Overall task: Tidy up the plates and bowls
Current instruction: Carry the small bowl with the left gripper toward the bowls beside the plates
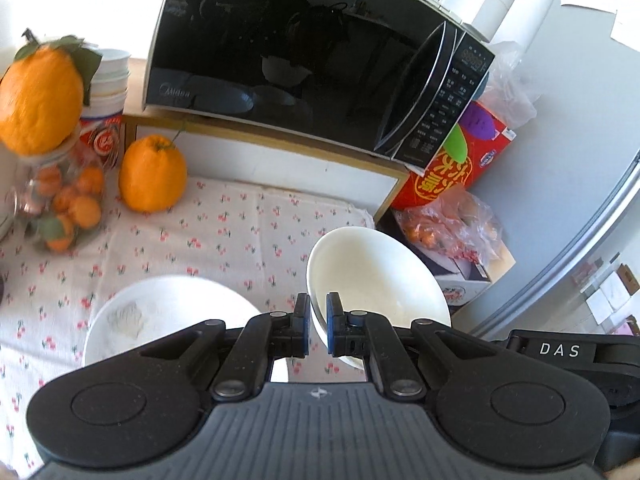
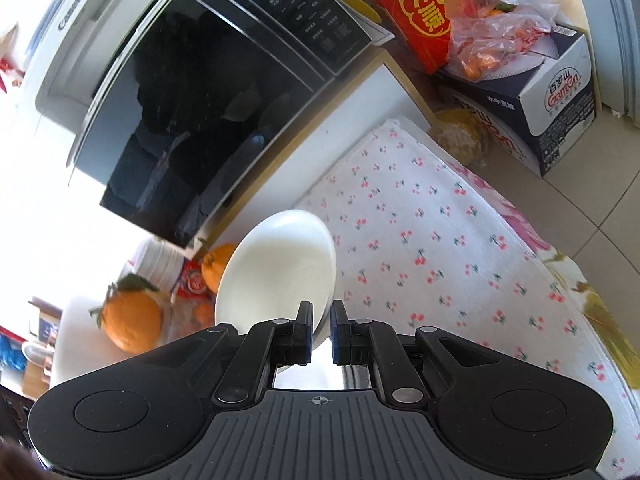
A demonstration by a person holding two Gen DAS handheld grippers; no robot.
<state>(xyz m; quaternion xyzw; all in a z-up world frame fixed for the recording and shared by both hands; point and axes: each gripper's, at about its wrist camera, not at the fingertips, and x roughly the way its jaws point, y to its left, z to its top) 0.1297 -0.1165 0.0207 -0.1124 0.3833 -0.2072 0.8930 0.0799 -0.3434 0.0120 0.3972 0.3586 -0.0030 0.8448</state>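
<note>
My left tongs (image 1: 318, 318) are clamped on the rim of a white bowl (image 1: 376, 280), held tilted above the cherry-print surface (image 1: 224, 232); a white plate (image 1: 168, 312) lies just left of them. My right tongs (image 2: 322, 326) pinch the rim of a second white bowl (image 2: 280, 268), tilted, before the black microwave (image 2: 208, 100). Oranges (image 1: 152, 174) stand near the wall.

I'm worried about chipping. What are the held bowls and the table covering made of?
Each white bowl, its rim pinched by a hand-held gripper, looks like glazed ceramic, smooth with a soft sheen, though melamine is possible. The cherry-print cloth looks like matte woven cotton, creased at its edge.
</note>
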